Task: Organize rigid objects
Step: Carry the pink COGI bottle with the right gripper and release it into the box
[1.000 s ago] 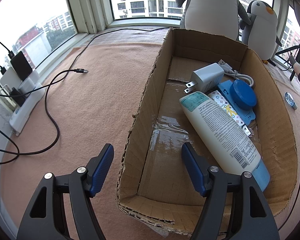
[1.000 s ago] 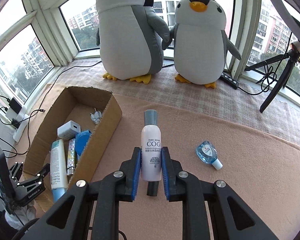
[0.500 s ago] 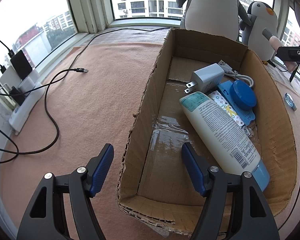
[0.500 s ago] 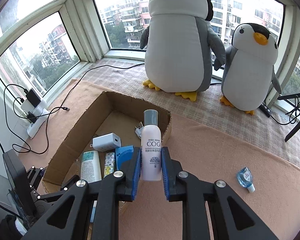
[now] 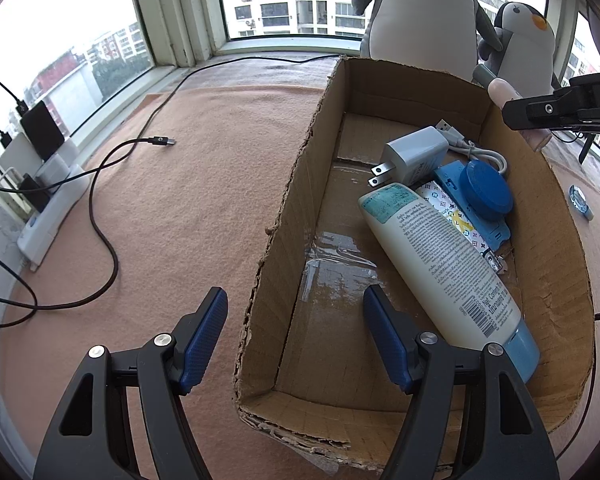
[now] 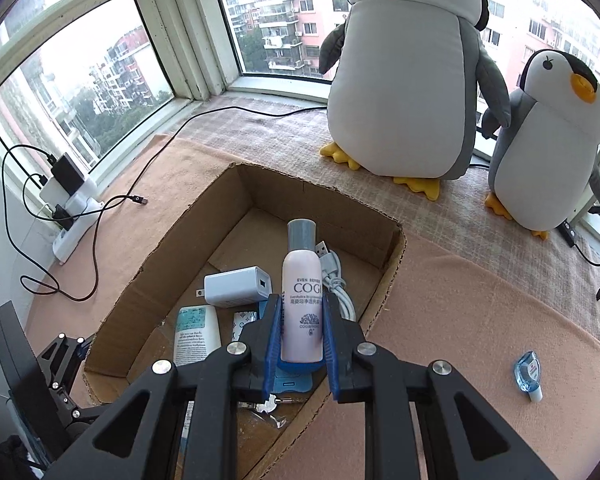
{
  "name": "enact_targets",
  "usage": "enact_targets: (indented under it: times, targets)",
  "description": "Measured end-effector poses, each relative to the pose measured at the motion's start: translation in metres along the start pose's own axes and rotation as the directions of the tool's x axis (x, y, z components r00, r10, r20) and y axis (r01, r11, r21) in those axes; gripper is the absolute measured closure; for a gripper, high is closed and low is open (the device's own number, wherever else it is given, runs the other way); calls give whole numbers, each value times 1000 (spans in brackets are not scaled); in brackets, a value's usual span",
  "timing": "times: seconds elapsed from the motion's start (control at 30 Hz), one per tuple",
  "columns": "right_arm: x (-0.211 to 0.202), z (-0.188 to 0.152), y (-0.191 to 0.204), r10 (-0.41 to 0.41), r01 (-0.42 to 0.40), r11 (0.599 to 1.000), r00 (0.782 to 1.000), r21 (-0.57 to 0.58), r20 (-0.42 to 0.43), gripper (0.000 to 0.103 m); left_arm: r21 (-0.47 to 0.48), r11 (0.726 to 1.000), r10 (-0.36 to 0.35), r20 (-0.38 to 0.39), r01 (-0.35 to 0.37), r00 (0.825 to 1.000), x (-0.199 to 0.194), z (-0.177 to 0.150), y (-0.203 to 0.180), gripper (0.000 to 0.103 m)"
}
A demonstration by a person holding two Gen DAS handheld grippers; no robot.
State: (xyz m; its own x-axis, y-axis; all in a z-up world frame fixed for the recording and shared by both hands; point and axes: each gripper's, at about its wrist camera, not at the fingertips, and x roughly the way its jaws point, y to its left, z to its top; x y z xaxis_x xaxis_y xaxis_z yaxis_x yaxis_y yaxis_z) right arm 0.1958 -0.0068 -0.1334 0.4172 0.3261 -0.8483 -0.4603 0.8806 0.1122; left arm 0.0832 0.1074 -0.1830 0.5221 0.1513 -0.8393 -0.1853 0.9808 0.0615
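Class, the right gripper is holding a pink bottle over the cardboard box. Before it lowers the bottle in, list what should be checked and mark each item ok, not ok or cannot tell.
1. Grip: right gripper clamps the pink bottle on both sides: ok.
2. Position: bottle appears to be over the box opening: ok.
3. Free floor in the box: bare cardboard on the left half: ok.
4. Directly below the bottle: blue case, charger and white cable lie there: not ok.
5. Left gripper: open, straddling the box's left wall: ok.
6. Bottle cap tight: cannot tell.
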Motion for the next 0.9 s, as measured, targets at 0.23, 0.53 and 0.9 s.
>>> enact_targets:
  times: [0.23, 0.53, 0.9]
  targets:
    - [7, 2, 8, 13, -13, 1000, 1000, -17, -15, 85, 0, 1000, 0, 0, 0, 1000, 0, 0, 0, 32]
    - [11, 3, 13, 16, -17, 999, 1000, -32, -12, 85, 0, 1000, -1, 0, 1, 1000, 0, 0, 0, 32]
    - [4, 2, 22, 23, -21, 998, 1000, -66, 20, 43, -1, 1000, -1, 1, 1, 1000, 0, 0, 0, 32]
